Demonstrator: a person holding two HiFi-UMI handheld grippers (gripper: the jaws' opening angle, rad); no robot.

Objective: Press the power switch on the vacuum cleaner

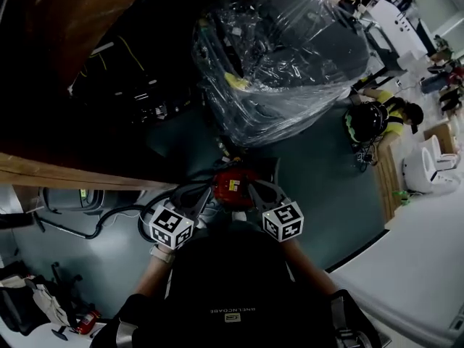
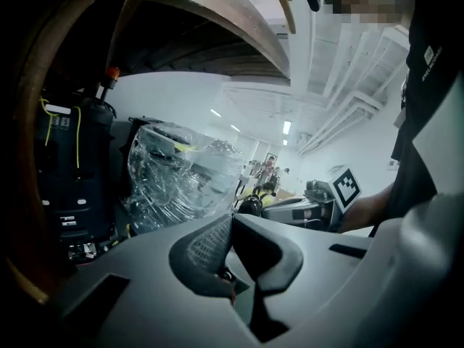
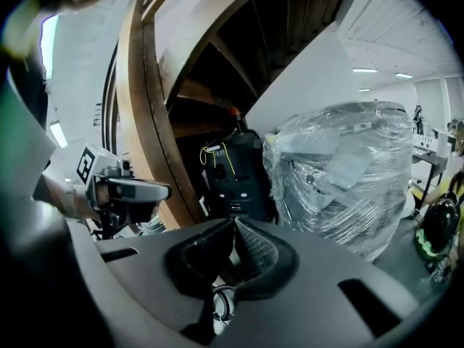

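Observation:
The vacuum cleaner (image 1: 235,183) shows only in the head view, as a red body with a small yellow and white label, low on the floor straight below me. A black hose (image 1: 109,222) curls away to its left. My left gripper (image 1: 204,195) is just left of the red body and my right gripper (image 1: 257,191) just right of it; whether either touches it I cannot tell. No power switch can be made out. In the left gripper view the left gripper (image 2: 230,222) is shut on nothing. The right gripper (image 3: 234,227) is likewise shut and empty.
A large bundle wrapped in clear plastic (image 1: 283,56) stands just beyond the vacuum cleaner. A dark machine with yellow cables (image 3: 232,171) sits under a curved wooden structure (image 3: 148,122). People in yellow vests (image 1: 377,118) work at the right. A small red extinguisher (image 1: 85,321) lies at lower left.

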